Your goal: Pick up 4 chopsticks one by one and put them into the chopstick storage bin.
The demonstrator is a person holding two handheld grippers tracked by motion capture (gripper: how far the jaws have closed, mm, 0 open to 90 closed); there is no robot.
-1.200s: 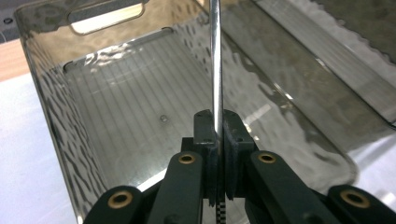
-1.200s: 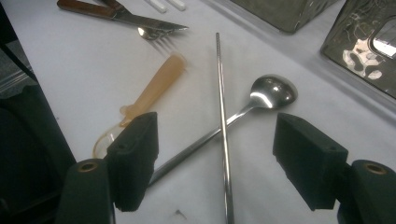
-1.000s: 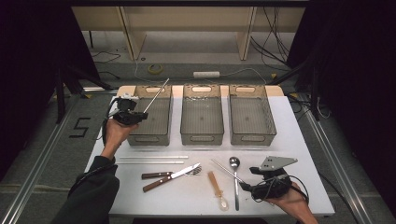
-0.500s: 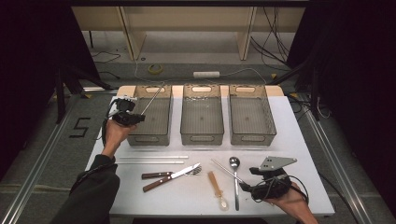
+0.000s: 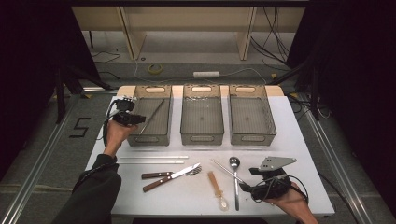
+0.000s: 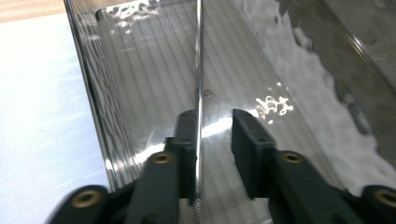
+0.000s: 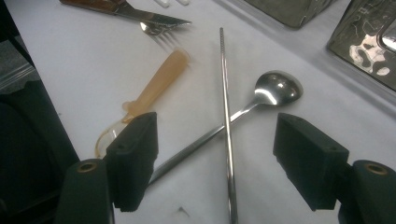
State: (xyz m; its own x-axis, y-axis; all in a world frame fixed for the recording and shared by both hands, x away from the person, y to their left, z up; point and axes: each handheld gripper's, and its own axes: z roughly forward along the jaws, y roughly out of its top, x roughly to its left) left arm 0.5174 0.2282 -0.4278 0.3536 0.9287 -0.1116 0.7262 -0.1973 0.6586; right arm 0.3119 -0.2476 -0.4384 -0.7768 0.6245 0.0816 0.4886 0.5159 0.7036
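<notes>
A: What's the biggest thing here?

B: The white table (image 5: 299, 140). Three clear bins sit in a row at its far side, and the left gripper (image 5: 133, 118) hangs over the near left corner of the left bin (image 5: 161, 125).

A: And inside that bin?

B: A metal chopstick (image 5: 154, 115), lying slantwise on the bin floor, running away from the gripper. In the left gripper view, the chopstick (image 6: 199, 93) runs straight ahead between the jaws, close against the left one, with a clear gap to the right one.

A: So it's let go?

B: The jaws have just been opening; they stand apart and do not clamp the chopstick.

A: The other hand?

B: The right gripper (image 5: 246, 187) rests low at the near right of the table, jaws wide apart, gripping nothing. Just ahead of it lie a second chopstick (image 7: 226, 121) crossing a spoon (image 7: 261, 98), with a pale plastic spoon (image 7: 152, 86) to their left and a knife (image 7: 140, 15) and fork (image 7: 159, 31) beyond.
</notes>
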